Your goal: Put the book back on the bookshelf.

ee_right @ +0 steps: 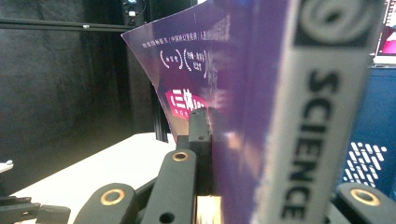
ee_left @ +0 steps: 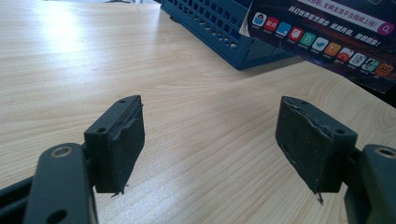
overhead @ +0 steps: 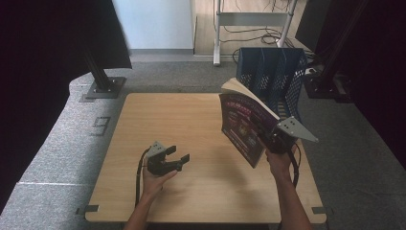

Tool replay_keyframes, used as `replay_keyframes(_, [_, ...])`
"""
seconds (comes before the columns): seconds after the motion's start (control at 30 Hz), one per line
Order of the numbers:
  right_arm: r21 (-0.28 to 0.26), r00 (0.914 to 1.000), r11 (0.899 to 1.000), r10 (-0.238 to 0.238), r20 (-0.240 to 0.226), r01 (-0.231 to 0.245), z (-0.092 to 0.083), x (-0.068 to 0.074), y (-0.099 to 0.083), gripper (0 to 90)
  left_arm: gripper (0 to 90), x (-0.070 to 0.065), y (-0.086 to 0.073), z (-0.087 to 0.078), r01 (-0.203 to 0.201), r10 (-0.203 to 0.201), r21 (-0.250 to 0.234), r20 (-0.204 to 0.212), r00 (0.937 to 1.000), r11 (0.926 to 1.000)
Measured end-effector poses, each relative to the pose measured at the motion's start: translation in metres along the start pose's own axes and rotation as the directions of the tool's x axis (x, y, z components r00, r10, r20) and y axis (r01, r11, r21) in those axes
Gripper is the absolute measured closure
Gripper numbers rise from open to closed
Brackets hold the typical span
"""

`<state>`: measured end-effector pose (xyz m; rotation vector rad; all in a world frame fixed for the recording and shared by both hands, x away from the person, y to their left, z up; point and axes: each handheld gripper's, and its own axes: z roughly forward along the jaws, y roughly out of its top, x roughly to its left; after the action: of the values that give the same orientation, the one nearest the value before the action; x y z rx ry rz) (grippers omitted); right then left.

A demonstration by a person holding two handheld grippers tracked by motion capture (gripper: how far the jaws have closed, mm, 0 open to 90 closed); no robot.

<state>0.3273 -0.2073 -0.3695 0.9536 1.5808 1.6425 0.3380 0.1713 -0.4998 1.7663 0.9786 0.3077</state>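
Note:
A purple-covered book (overhead: 244, 125) is held up off the table at the right, tilted, its page edges facing up. My right gripper (overhead: 274, 136) is shut on the book near its spine. In the right gripper view the book (ee_right: 252, 93) stands between the jaws with its grey spine reading "SCIENCE". My left gripper (overhead: 178, 157) rests low over the table's left-centre, open, with nothing between its pads (ee_left: 126, 140). The book's lower corner (ee_left: 327, 37) hangs at the top right of the left gripper view.
A blue slotted file rack (overhead: 275, 76) stands at the table's far right corner, just behind the book; the rack's perforated base (ee_left: 219, 32) shows ahead of the left gripper. The wooden table (overhead: 191, 124) sits on grey carpet. Black stands flank it.

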Motion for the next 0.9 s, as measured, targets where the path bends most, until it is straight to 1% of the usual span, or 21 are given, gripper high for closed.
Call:
replay_keyframes(0.57, [0.000, 0.9989, 1.000, -0.003, 0.048, 0.003, 0.000, -0.013, 0.008, 81.8, 23.9, 0.001, 0.001, -0.002, 0.003, -0.003, -0.004, 0.000, 1.0000, 1.0000])
replay_keyframes(0.7, [-0.006, 0.9976, 1.000, -0.003, 0.069, 0.004, -0.002, -0.019, 0.012, 81.8, 23.9, 0.001, 0.001, -0.002, 0.004, -0.004, -0.006, -0.001, 1.0000, 1.0000])
replay_keyframes(0.9, [-0.012, 0.9961, 1.000, -0.004, 0.088, 0.005, -0.004, -0.022, 0.016, 81.8, 24.0, 0.001, 0.001, -0.002, 0.004, -0.004, -0.007, 0.002, 1.0000, 1.0000])
